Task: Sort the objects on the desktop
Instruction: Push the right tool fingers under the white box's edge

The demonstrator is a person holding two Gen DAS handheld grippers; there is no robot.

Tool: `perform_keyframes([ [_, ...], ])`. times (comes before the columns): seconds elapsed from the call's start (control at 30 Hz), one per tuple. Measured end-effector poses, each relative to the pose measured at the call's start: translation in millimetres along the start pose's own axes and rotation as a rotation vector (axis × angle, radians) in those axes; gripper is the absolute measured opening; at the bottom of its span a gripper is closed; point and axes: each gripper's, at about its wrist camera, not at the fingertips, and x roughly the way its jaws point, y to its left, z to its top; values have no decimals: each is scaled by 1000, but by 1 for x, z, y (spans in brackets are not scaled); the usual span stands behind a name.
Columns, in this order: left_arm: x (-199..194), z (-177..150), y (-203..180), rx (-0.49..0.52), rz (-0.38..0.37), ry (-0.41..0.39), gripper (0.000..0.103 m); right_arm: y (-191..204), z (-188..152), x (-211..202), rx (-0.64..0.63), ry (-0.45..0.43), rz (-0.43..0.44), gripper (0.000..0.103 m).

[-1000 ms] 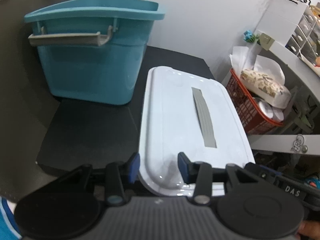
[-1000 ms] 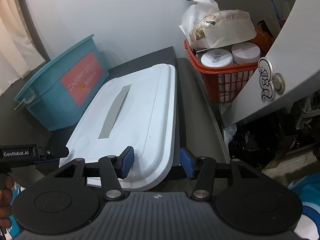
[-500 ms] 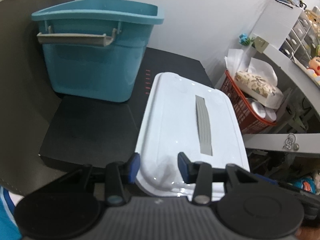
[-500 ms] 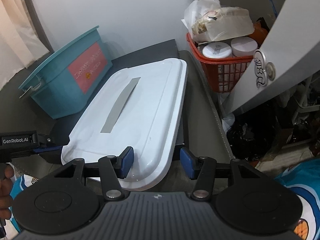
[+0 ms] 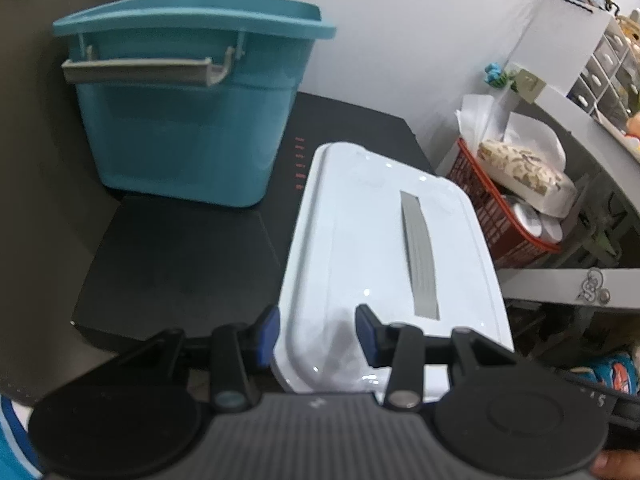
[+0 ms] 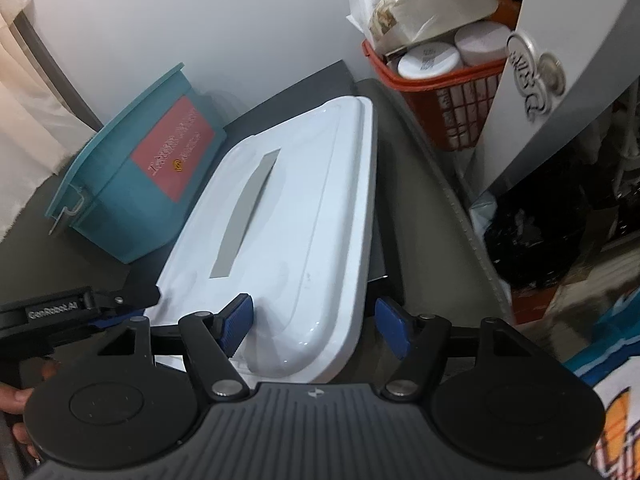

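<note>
Both sets of jaws stand apart, clamping nothing. My left gripper (image 5: 316,330) straddles the near left corner of the white lid (image 5: 384,248); my right gripper (image 6: 314,328) straddles its near right corner. The lid rests across the black box (image 5: 180,256), beside the teal bin (image 5: 188,120), its near end overhanging. I judge it light, stiff, glossy and likely slippery: best pinched at the rim, one corner each side. Compared with a second ago, the lid looks raised and tilted, with the red basket (image 6: 444,92) closer in the right view.
</note>
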Motion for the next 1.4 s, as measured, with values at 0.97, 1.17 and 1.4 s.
perform_keyframes([
  [0.97,-22,-9,-2,28,7,-16,45,6,-11,-29,18,63,-5,46],
  [1.17,-20,-5,-1,22,-3,-24,45,-4,-11,-26,110,66,22,59],
  [1.4,-13,-2,-1,19,10,-27,45,-8,-11,-14,182,75,88,66],
])
